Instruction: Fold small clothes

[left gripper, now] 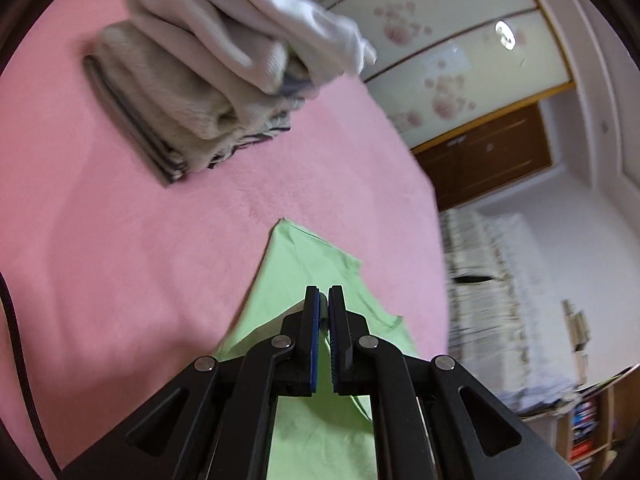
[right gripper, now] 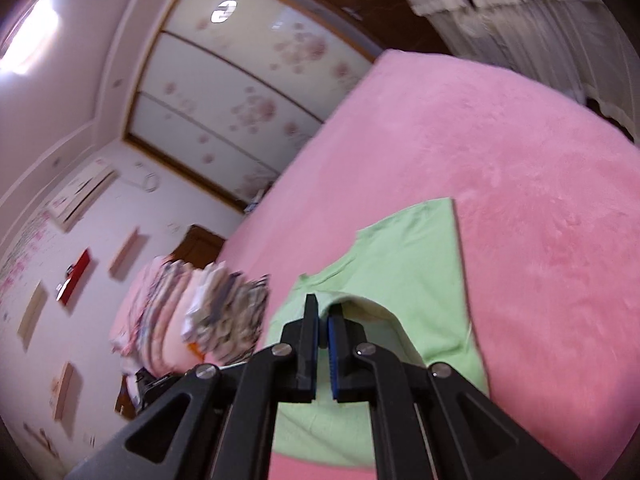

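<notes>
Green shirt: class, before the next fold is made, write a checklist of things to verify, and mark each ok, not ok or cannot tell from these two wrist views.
1. Left gripper pinches the green shirt: ok, jaws shut with cloth between them.
2. Right gripper pinches the shirt: ok, shut on a raised fold.
3. Shirt lies flat and unwrinkled: cannot tell, both views are blurred and the grippers hide part of it.
4. Bare pink bed beside the shirt to fold onto: ok.
5. Folded pile stays apart from the shirt: ok in the left view.
6. Clothes heap clear of the shirt: cannot tell, it sits close to the edge.
</notes>
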Demonstrator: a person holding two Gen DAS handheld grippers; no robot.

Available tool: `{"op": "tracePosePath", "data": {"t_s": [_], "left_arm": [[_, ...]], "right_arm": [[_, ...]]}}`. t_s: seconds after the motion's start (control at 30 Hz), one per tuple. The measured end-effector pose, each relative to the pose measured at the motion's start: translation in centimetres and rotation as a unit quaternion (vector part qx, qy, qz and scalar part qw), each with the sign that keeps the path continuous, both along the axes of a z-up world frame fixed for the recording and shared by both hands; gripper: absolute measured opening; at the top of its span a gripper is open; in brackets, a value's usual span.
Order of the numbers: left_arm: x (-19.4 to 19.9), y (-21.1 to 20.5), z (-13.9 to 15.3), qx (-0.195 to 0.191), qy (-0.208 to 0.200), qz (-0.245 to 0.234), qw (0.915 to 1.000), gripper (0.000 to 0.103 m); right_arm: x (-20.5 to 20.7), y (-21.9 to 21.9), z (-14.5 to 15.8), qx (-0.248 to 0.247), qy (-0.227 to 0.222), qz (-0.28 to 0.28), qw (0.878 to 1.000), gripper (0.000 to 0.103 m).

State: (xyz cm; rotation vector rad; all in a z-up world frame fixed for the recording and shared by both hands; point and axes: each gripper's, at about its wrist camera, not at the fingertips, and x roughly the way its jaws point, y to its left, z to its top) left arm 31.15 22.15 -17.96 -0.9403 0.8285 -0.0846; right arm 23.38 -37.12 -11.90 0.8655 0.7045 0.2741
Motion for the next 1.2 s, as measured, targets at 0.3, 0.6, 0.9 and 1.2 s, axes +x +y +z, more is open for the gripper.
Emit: {"op": "tracePosePath", "data": {"t_s": [0.3, 0.6, 0.9, 1.2], "left_arm": [[8.0, -0.7, -3.9, 0.013, 0.036, 0.015, 0.9992, 0.002], [13.2, -1.7, -6.3, 0.029, 0.051, 0.019, 0.9981, 0.002], [15.6, -2.0, -7.8, 0.046, 0.067, 0.024, 0.9964, 0.002], [17.2, -2.9, -8.4, 0.103, 0.074, 0.026, 0.9916, 0.032]], "right_arm": [[8.2, -1.2, -5.5, 0.007, 0.063, -0.041, 0.997, 0.004], [12.8, -1.2, -7.6, 0.007, 0.079, -0.058, 0.995, 0.004], [16.1, -0.3, -9.0, -0.026, 0.097, -0.062, 0.993, 0.004], [18.3, -0.9, -10.0, -0.042, 0.117, -0.087, 0.988, 0.023]]}}
